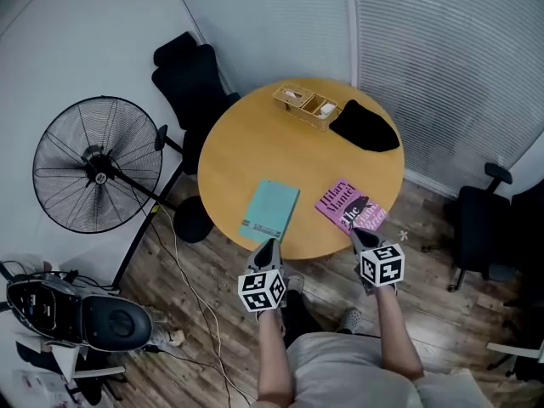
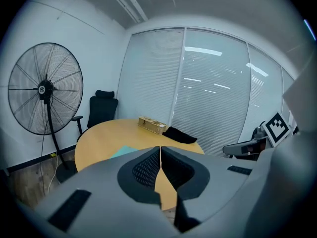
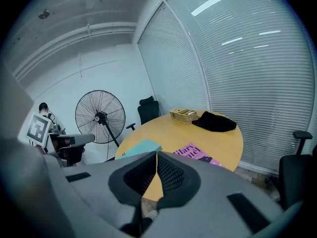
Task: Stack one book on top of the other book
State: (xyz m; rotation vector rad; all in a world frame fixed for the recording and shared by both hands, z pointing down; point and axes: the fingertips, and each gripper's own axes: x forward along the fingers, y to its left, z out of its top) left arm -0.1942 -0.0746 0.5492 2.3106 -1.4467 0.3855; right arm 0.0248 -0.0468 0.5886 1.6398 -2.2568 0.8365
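Observation:
A teal book lies flat near the front edge of the round wooden table. A pink book with dark lettering lies to its right, also at the front edge. My left gripper is shut and empty, its tip just short of the teal book's near edge. On the right, my other gripper is shut and empty, its tip at the pink book's near corner. In the right gripper view the teal book and pink book lie ahead of the shut gripper. The left gripper shows its jaws closed together.
A wooden organiser and a black cloth sit at the table's far side. A standing fan is on the left, a black chair behind the table, another chair on the right. A cable runs over the wooden floor.

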